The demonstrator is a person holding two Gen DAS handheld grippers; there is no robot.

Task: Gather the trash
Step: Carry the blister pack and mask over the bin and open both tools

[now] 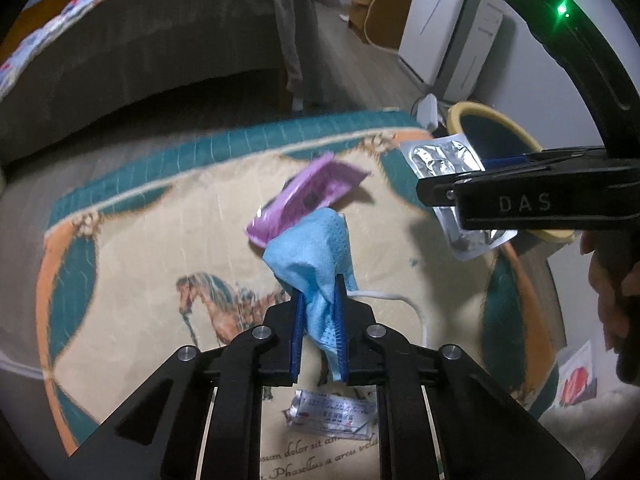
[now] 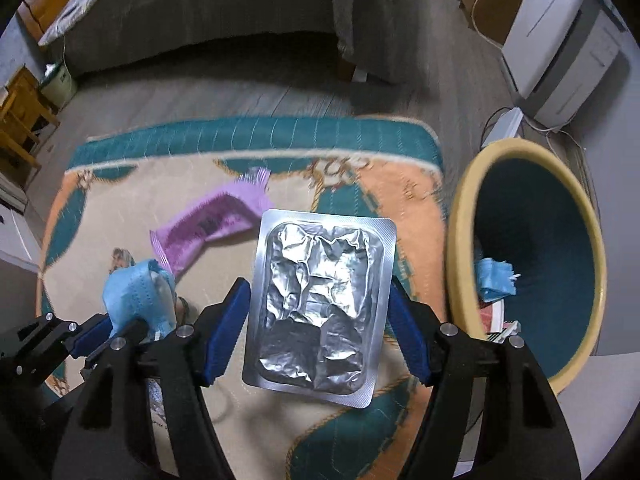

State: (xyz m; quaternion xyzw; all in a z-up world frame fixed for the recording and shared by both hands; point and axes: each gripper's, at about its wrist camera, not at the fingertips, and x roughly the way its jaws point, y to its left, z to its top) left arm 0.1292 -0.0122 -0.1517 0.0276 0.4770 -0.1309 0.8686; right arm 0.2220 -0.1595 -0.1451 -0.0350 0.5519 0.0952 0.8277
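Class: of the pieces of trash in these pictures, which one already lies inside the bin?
The crumpled blue piece inside the yellow-rimmed bin. The blue mask and foil pack are held by grippers; the purple wrapper lies on the rug.

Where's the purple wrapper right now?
The crinkled purple plastic wrapper lies on the horse-print rug, just beyond the blue face mask in the left tongs.

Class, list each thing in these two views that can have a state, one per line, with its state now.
Left gripper: shut on blue face mask, held off the rug.
Right gripper: shut on foil blister pack, held edge to edge, lifted.
Purple wrapper: lying loose on the rug.
Bin: open, some trash inside.
Small printed packet: lying on the rug.
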